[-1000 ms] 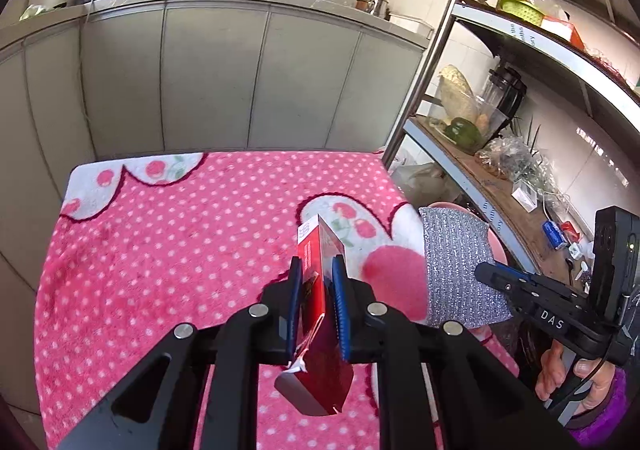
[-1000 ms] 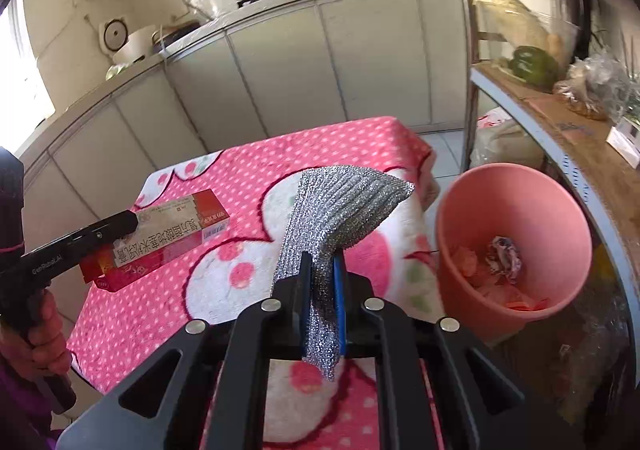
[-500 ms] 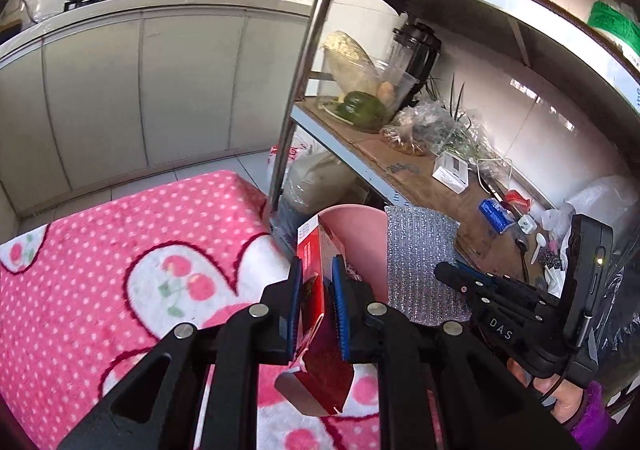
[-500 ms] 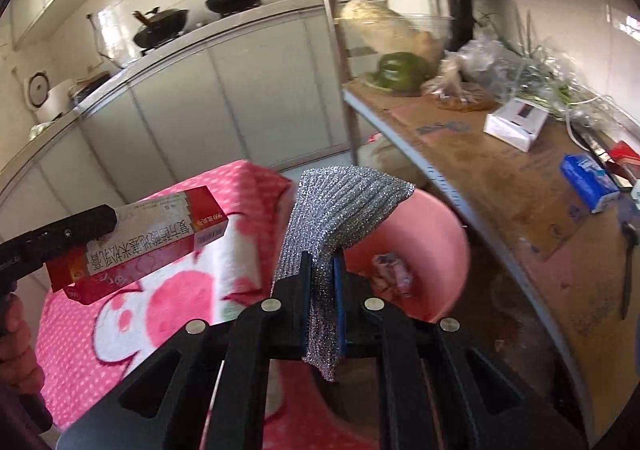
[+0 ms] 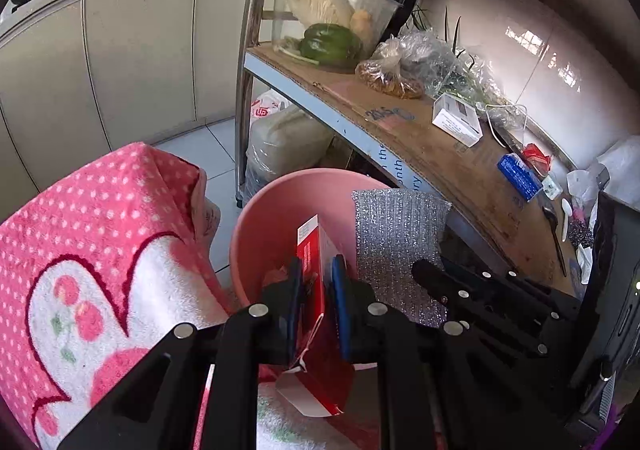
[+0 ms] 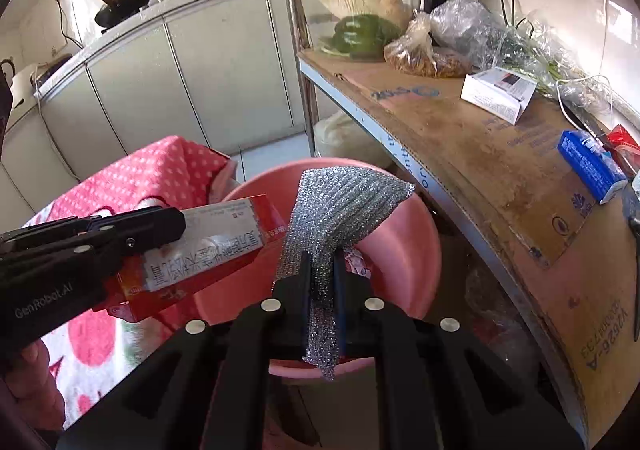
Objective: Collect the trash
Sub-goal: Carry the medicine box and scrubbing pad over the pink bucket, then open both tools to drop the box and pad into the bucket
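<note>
My left gripper [image 5: 315, 282] is shut on a red and white carton [image 5: 314, 250] and holds it over the pink bin [image 5: 280, 202]. The carton also shows in the right wrist view [image 6: 216, 246], its far end over the bin's rim. My right gripper [image 6: 320, 270] is shut on a silver glittery cloth [image 6: 336, 206] and holds it above the pink bin [image 6: 404, 246]. The cloth shows in the left wrist view [image 5: 396, 234] just right of the carton. Some trash [image 6: 362, 266] lies inside the bin, mostly hidden.
A table with a pink dotted cloth [image 5: 100, 250] stands left of the bin. A metal shelf [image 6: 500, 154] with cardboard, vegetables, bags and small boxes runs along the right. A shelf post [image 5: 250, 50] and a white sack [image 5: 280, 138] stand behind the bin. Grey cabinets [image 5: 120, 58] line the back.
Both grippers have swung right, away from the table, and now hold the carton and the cloth over the pink bin. Both stay shut on their items.
</note>
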Motion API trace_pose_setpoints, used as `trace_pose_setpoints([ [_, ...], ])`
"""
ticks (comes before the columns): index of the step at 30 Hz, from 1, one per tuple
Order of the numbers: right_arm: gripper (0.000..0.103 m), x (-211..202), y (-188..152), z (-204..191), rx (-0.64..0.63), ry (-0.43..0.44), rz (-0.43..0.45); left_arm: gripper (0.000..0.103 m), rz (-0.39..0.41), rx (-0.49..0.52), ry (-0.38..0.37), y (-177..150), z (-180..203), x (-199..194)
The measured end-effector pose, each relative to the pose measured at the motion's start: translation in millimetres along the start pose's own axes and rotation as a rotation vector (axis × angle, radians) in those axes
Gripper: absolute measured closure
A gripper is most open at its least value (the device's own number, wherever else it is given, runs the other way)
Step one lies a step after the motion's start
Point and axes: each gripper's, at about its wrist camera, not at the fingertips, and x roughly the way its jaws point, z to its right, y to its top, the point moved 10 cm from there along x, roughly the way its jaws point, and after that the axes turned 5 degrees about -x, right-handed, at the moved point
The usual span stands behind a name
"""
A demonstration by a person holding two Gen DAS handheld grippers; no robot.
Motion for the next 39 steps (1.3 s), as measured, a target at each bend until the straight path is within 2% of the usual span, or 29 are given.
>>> trace_pose_setpoints([
  [7, 0.091, 15.7, -11.2, -0.1, 0.008, 0.022, -0.052, 0.085, -0.041, -0.024, -0.026, -7.7, 2.7, 19.3],
  [9, 0.087, 16.6, -12.6, 1.8, 0.012, 0.020, -0.058, 0.085, -0.027, -0.033, -0.035, -6.2, 3.3, 18.5],
  [11, 0.085, 16.5, -13.8, 1.6, 0.013, 0.024, -0.060, 0.082, -0.019, -0.037, -0.043, -4.7, 4.7, 16.4],
  [13, 0.084, 15.1, -13.2, 1.3, 0.008, 0.022, -0.056, 0.072, -0.011, -0.042, -0.050, -2.8, 5.7, 12.8],
  [14, 0.082, 14.3, -12.7, 1.4, 0.007, 0.021, -0.054, 0.071, -0.006, -0.043, -0.053, -1.4, 6.1, 10.6],
  [23, 0.075, -5.6, -5.5, -6.3, 0.003, 0.040, -0.022, 0.057, 0.054, -0.047, -0.058, 9.9, 6.8, -19.3],
  [27, 0.070, -19.5, -3.3, -11.4, 0.009, 0.048, -0.004, 0.044, 0.079, -0.050, -0.054, 11.3, 5.4, -35.6],
  [31, 0.064, -36.0, -5.3, -20.7, 0.013, 0.069, 0.006, 0.037, 0.103, -0.049, -0.047, 8.5, 1.8, -54.0],
  [39, 0.050, -65.3, -18.0, -48.4, -0.014, 0.096, 0.007, 0.036, 0.158, -0.022, 0.012, -4.6, -9.4, -91.9],
])
